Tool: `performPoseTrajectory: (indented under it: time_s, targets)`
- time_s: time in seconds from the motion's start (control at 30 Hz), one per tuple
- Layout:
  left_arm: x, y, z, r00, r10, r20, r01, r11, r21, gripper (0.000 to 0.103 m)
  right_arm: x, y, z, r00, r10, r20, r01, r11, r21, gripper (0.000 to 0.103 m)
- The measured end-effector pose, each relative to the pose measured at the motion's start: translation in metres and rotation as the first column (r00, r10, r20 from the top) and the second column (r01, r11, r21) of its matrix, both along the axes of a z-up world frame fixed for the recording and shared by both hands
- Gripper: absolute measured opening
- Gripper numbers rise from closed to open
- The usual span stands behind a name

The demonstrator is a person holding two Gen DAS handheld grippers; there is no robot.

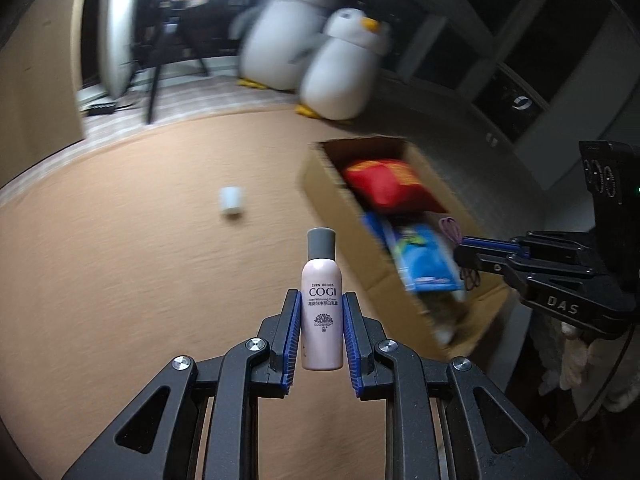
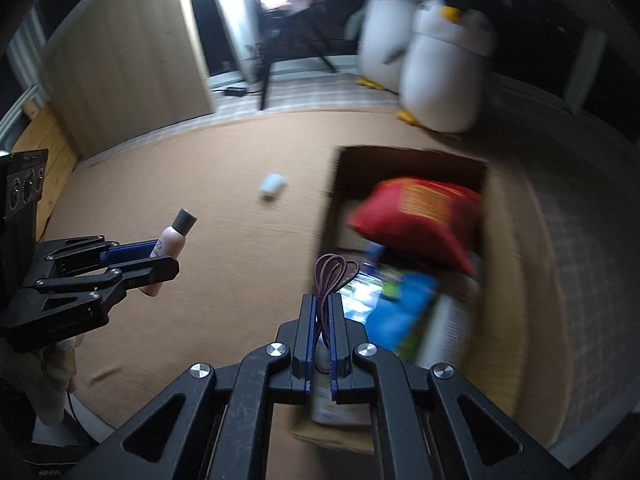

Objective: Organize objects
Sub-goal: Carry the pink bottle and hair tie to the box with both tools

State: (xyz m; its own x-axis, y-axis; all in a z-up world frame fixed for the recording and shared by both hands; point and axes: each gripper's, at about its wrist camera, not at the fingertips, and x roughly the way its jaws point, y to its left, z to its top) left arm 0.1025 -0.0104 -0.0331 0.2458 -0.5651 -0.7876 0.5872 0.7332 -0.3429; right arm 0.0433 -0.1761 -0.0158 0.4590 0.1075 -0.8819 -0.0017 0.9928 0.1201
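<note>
My left gripper (image 1: pixel 322 300) is shut on a pink COGI bottle (image 1: pixel 322 312) with a grey cap, held upright above the brown table; it also shows in the right wrist view (image 2: pixel 170 246). My right gripper (image 2: pixel 322 300) is shut on a coiled purple cord (image 2: pixel 332 274), held over the near left edge of the open cardboard box (image 2: pixel 502 280). The cord also shows in the left wrist view (image 1: pixel 454 232). The box (image 1: pixel 360 248) holds a red bag (image 2: pixel 420 220) and blue packets (image 2: pixel 400 308). A small white cylinder (image 2: pixel 272 186) lies on the table.
Two plush penguins (image 1: pixel 344 64) stand beyond the table's far edge behind the box. A tripod (image 2: pixel 288 44) and bright light are at the back. The round table (image 1: pixel 140 240) spreads left of the box.
</note>
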Motion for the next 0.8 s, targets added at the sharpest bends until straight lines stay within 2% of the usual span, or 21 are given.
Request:
performPoseTrajectory:
  time_s: [0.3,0.5,0.8]
  targets:
    - [-0.005,-0.078,-0.008,0.996,-0.083,-0.015,0.083,0.997,-0.007,0.022,-0.024,-0.058,-0.012,0.996,-0.090,-0.019,0.090,0.996,0.013,0.005]
    - [-0.002,-0.113,-0.013,0.994,-0.107,-0.018,0.107,0.994,0.000,0.022,-0.028,-0.073,-0.019,0.995,-0.096,-0.029,0.096,0.995,0.030,0.005]
    - [-0.002,-0.136,-0.010,0.992,-0.128,-0.007,0.128,0.992,0.004,0.022,-0.029,-0.083,-0.020,0.995,-0.100,-0.020,0.101,0.994,0.051,0.006]
